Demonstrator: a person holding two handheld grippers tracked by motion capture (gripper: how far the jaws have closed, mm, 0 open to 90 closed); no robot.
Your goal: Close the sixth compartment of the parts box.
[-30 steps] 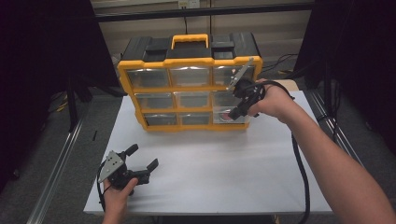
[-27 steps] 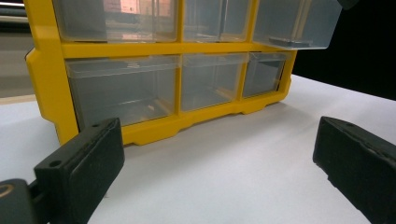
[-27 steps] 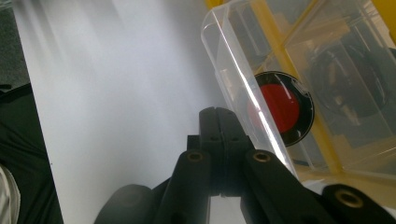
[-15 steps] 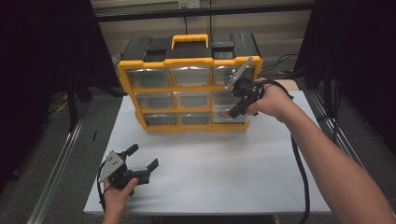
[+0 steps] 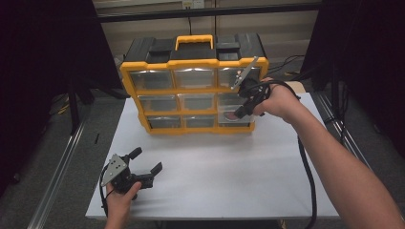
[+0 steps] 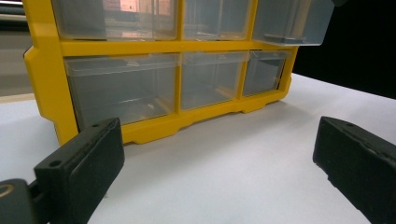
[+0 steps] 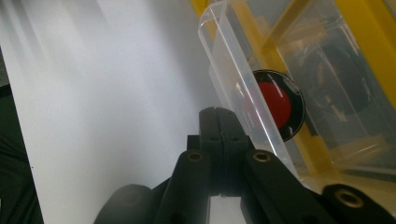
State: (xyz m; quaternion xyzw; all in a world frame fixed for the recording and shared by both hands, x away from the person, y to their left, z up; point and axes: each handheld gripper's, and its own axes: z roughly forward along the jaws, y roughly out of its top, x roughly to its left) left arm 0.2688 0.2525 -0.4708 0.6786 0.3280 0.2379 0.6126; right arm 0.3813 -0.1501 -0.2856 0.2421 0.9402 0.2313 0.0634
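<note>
Two hand-held grippers work at a white worktop (image 5: pixel 229 176), and the right hand-held gripper (image 5: pixel 241 110) does the job: its jaws are pressed together at the front lip of a clear drawer (image 5: pixel 235 114) that stands partly pulled out of the lower right of a yellow parts organizer (image 5: pixel 193 90). In the right gripper view the jaws meet flat just beside the drawer's front wall (image 7: pixel 243 100); whether a tab of plastic is pinched between them cannot be told. The drawer lies straight ahead of this gripper, its long axis running from near to far into the cabinet, so the coming pull or push runs along that line. Inside the drawer rests a round black disc with a red centre (image 7: pixel 274 105), seen through the clear wall. The right hand is far nearer to it than the left.

The left hand-held gripper (image 5: pixel 145 167) hovers at the near left of the worktop, jaws wide apart and holding nothing, well apart from the organizer. Ahead of it, the bottom-row drawers (image 6: pixel 121 91) look almost bare, with only a faint speck in the leftmost.
</note>
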